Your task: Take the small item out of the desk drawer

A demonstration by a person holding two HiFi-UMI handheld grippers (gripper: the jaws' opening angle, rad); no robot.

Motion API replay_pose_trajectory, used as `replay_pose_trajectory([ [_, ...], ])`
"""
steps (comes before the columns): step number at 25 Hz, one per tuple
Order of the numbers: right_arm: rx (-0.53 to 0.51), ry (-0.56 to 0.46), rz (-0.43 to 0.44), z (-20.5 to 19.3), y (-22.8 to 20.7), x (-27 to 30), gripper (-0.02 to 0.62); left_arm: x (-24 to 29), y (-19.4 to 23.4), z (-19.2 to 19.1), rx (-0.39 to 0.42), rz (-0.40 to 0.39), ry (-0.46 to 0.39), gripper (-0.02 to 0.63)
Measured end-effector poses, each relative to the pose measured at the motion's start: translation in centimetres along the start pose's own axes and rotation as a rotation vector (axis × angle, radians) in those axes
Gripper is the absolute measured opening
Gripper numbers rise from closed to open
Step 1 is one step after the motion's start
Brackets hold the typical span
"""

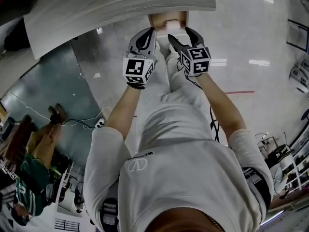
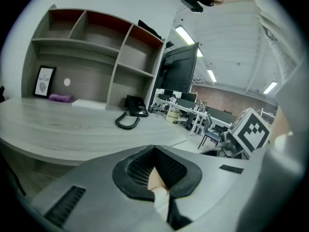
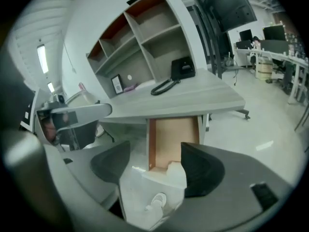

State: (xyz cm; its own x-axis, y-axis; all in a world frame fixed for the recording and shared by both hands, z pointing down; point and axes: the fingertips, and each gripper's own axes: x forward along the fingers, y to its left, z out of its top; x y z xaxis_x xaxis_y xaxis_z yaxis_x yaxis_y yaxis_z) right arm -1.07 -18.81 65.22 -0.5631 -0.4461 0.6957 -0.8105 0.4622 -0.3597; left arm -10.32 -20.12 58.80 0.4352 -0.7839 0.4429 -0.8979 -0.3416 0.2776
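Left gripper [image 2: 155,177]: jaws together, nothing held. Right gripper [image 3: 155,172]: jaws apart either side of the white drawer front [image 3: 145,197], apparently not clamping it. The open drawer [image 3: 174,137] runs lengthwise straight ahead under the desk [image 3: 193,98]. No small item shows on its visible floor. The right gripper is better aligned.

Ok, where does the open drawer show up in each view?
Head view: the drawer is at top centre, sticking out from under the desk top.
Left gripper view: the drawer cannot be made out; the desk top fills the left and middle.
Right gripper view: the drawer is at centre, pulled out below the desk top.
Shared landmark: the desk top.
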Motion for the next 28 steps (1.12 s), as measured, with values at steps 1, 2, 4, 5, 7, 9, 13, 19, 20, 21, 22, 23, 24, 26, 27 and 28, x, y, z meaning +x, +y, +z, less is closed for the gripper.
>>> replay_pose_trajectory([
  [1,0.002,0.024,-0.002,-0.8,-0.3,1.1,0.333,0.5,0.5,-0.7,-0.014,0.004,0.003,-0.002],
  [2,0.002,0.047,-0.003,-1.7,-0.6,2.3,0.333,1.0,1.0,-1.4,-0.028,0.007,0.002,-0.002],
  [4,0.007,0.087,-0.008,-3.3,-1.0,4.1,0.333,1.8,1.7,-2.7,-0.051,0.012,0.004,-0.002],
  [5,0.015,0.103,-0.016,-4.1,-1.3,4.8,0.333,2.1,1.8,-3.5,-0.057,0.013,0.01,-0.002],
  [7,0.032,0.129,-0.035,-5.4,-2.1,6.3,0.333,2.9,1.9,-5.1,-0.068,0.011,0.024,-0.002],
  [9,0.051,0.15,-0.052,-6.2,-3.2,8.0,0.407,4.0,2.3,-6.7,-0.078,0.008,0.036,-0.002],
  [13,0.077,0.183,-0.092,-7.5,-5.4,10.8,0.407,5.4,3.3,-9.4,-0.105,0.012,0.053,-0.002],
  [19,0.07,0.211,-0.149,-8.8,-7.7,13.2,0.407,6.2,4.9,-11.2,-0.146,0.021,0.043,-0.002],
  [20,0.065,0.212,-0.158,-8.9,-7.9,13.5,0.407,6.3,5.1,-11.3,-0.149,0.018,0.043,-0.002],
  [21,0.059,0.215,-0.165,-9.0,-8.0,13.9,0.407,6.4,5.2,-11.5,-0.15,0.013,0.043,-0.002],
  [22,0.053,0.22,-0.172,-9.1,-8.2,14.2,0.407,6.5,5.2,-11.7,-0.151,0.007,0.043,-0.002],
  [23,0.047,0.228,-0.18,-9.3,-8.5,14.5,0.407,6.6,5.2,-11.9,-0.15,0.001,0.045,-0.002],
  [24,0.044,0.24,-0.191,-9.6,-8.7,14.8,0.407,6.7,5.1,-12.0,-0.151,-0.004,0.046,-0.002],
  [26,0.054,0.268,-0.209,-10.5,-9.3,15.2,0.407,6.6,5.0,-12.5,-0.158,-0.009,0.05,-0.002],
  [27,0.063,0.28,-0.216,-10.8,-9.5,15.3,0.407,6.6,5.0,-12.7,-0.164,-0.01,0.051,-0.002],
  [28,0.072,0.289,-0.221,-11.1,-9.7,15.4,0.407,6.6,5.0,-12.9,-0.169,-0.009,0.052,-0.002],
])
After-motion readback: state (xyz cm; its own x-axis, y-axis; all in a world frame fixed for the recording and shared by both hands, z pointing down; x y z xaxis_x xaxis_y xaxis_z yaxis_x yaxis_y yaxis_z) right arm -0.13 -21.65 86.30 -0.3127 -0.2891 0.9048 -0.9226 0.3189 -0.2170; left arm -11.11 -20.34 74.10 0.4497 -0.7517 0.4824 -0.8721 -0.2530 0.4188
